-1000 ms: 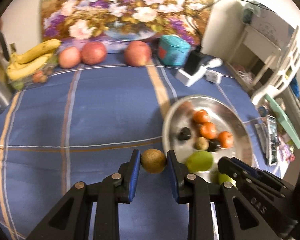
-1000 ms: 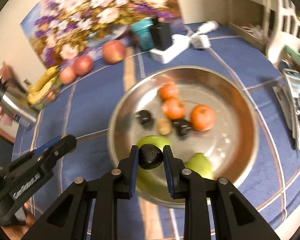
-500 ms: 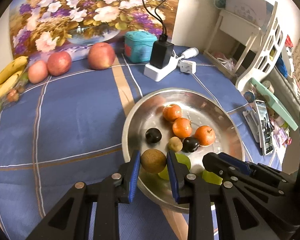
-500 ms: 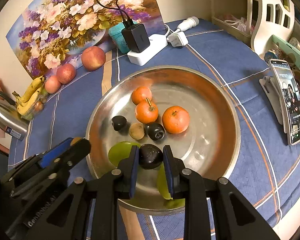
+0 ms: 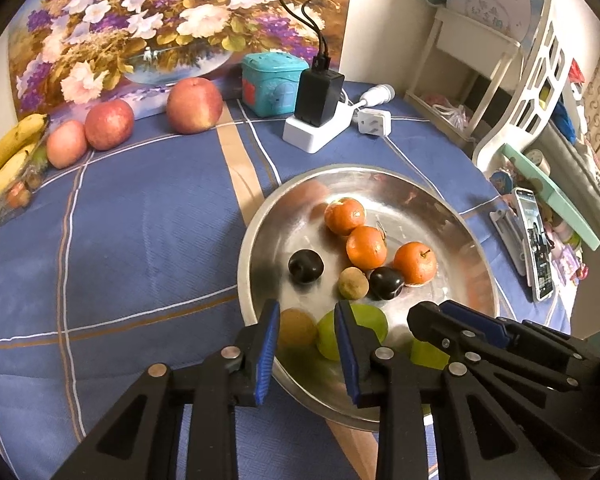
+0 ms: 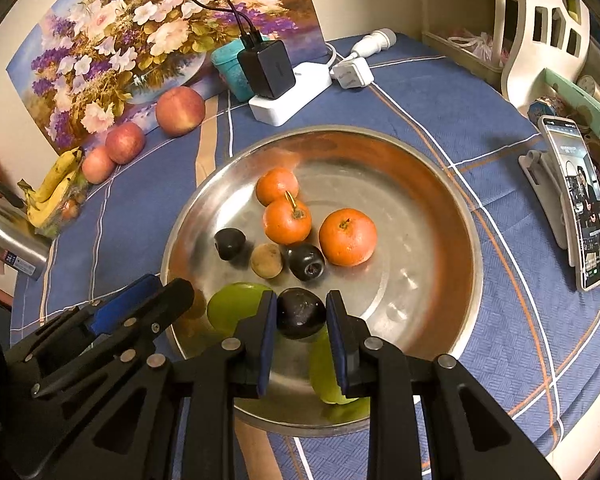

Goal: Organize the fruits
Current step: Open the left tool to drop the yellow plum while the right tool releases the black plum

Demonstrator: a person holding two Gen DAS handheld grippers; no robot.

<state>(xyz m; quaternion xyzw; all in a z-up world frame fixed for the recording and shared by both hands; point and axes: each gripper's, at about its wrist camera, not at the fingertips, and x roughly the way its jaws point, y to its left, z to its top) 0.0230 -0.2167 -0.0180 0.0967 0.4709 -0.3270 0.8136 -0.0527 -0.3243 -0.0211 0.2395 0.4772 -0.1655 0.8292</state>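
The brown fruit (image 5: pixel 297 327) lies blurred at the near rim of the metal bowl (image 5: pixel 440 196), low in the left wrist view. It sits between the fingers of the left gripper (image 5: pixel 306 330), whose jaws have just been opening: it lies against the left pad with a gap to the right one, so the grip is released. Touching its right side is a green fruit (image 5: pixel 327 334).

In the right wrist view the right gripper (image 6: pixel 301 314) pinches a dark plum (image 6: pixel 300 312) over the near part of the bowl, low in the middle of the frame, above another green fruit (image 6: pixel 324 372).

Further into the bowl lie three oranges (image 6: pixel 347 237), two more dark plums (image 6: pixel 305 261) and a small brown fruit (image 6: pixel 266 261), close together.

Beyond the bowl, on the blue checked cloth (image 5: pixel 140 240), three apples (image 5: pixel 194 105) stand in a row at the upper left before a flower painting (image 5: pixel 140 20). Bananas (image 5: pixel 8 148) lie at the far left edge, and a white power strip (image 5: pixel 316 130) with a black charger stands at upper centre.
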